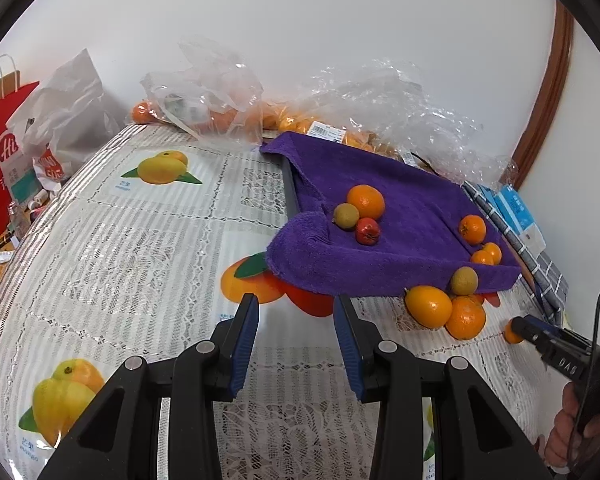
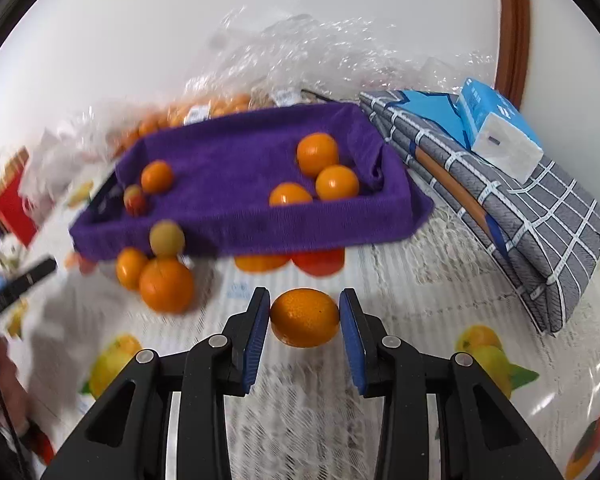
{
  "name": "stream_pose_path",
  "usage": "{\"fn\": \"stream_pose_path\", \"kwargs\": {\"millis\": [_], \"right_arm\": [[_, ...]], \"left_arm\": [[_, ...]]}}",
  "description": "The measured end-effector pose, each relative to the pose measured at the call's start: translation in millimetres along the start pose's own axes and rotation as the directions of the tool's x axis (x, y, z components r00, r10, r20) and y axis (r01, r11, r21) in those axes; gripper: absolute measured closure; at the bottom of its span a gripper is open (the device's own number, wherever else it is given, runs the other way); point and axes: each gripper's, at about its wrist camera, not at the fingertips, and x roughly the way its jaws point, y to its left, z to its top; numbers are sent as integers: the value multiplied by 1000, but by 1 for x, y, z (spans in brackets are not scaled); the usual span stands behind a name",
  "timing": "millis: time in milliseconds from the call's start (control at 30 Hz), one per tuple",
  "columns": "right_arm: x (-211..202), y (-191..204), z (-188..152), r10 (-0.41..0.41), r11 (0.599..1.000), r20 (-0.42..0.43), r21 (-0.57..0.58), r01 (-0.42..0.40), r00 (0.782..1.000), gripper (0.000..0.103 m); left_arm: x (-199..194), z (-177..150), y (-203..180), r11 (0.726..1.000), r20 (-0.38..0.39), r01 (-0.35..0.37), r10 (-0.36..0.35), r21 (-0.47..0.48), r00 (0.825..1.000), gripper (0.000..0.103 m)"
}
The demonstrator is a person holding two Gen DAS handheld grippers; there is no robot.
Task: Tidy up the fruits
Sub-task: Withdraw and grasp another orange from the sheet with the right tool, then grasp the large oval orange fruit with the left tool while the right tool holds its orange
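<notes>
A tray lined with a purple towel holds an orange, a green fruit, a red fruit and small oranges at its right end. Two oranges and a green fruit lie on the table by the tray's front edge. My left gripper is open and empty, over the table before the tray. My right gripper is shut on a small orange just above the table, in front of the tray; it also shows in the left wrist view.
Clear plastic bags of oranges lie behind the tray. A folded grey checked cloth with a blue tissue pack lies right of the tray. A red paper bag and a white bag stand at far left. The tablecloth has printed fruit.
</notes>
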Motion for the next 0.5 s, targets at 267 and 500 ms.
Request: {"fn": "stream_pose_path", "kwargs": {"millis": [267, 500], "right_arm": [[10, -8, -7, 7, 999, -4, 34, -7, 1000, 67], [-3, -7, -11, 17, 999, 60, 34, -19, 998, 67]], "left_arm": [[8, -3, -11, 998, -39, 24, -22, 51, 999, 66], [9, -4, -10, 998, -51, 61, -59, 35, 997, 66]]}}
